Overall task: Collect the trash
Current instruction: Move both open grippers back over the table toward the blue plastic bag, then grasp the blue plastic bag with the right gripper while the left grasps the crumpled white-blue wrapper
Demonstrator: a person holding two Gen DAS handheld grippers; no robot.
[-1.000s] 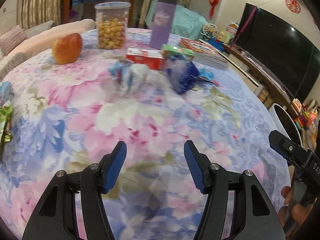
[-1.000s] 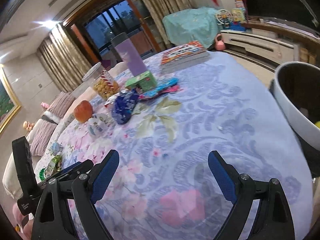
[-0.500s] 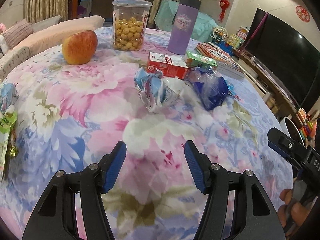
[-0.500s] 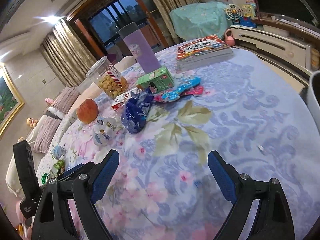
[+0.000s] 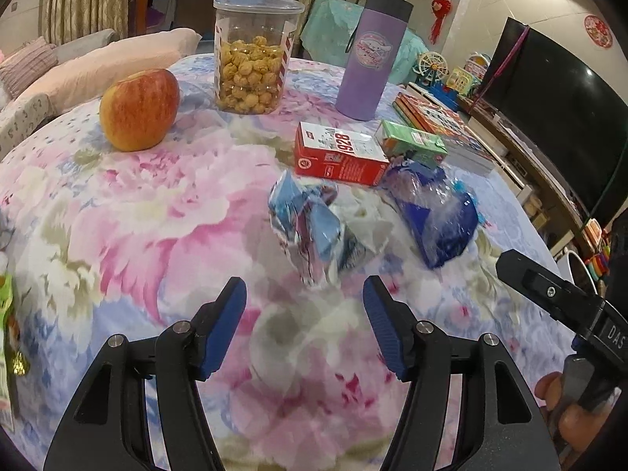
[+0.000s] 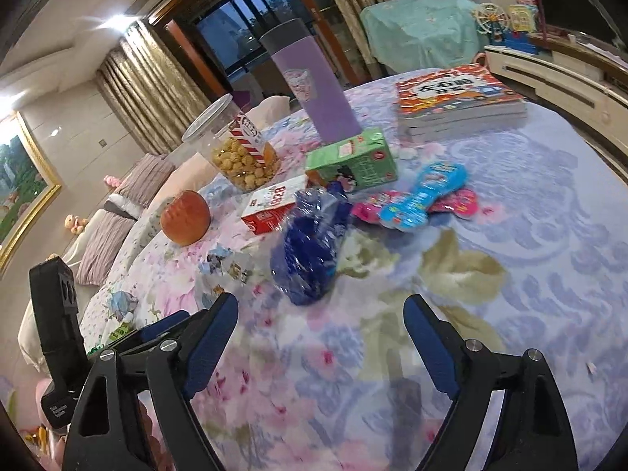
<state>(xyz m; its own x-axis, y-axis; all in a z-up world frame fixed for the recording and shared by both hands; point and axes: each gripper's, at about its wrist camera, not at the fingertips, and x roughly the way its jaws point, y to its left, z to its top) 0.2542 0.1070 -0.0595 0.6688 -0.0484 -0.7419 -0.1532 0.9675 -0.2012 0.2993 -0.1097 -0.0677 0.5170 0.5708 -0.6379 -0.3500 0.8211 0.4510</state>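
Note:
A crumpled light-blue and white wrapper (image 5: pixel 314 227) lies on the floral tablecloth just ahead of my left gripper (image 5: pixel 304 302), which is open and empty. A crumpled dark-blue plastic bag (image 5: pixel 435 216) sits to its right; in the right wrist view that bag (image 6: pixel 310 247) lies just beyond my right gripper (image 6: pixel 320 316), open and empty too. The light wrapper (image 6: pixel 225 265) shows to the bag's left. A green wrapper (image 5: pixel 6 337) lies at the table's left edge. Pink and blue snack packets (image 6: pixel 420 196) rest further back.
An apple (image 5: pixel 137 110), a clear jar of snacks (image 5: pixel 251 55), a purple tumbler (image 5: pixel 373 55), a red carton (image 5: pixel 339 153), a green carton (image 6: pixel 351 161) and a stack of books (image 6: pixel 459 102) stand on the far half. A white bin (image 5: pixel 575 274) is beyond the right edge.
Both grippers have moved forward over the table. The light wrapper and the dark-blue bag are much nearer the fingertips. The white bin has left the right wrist view.

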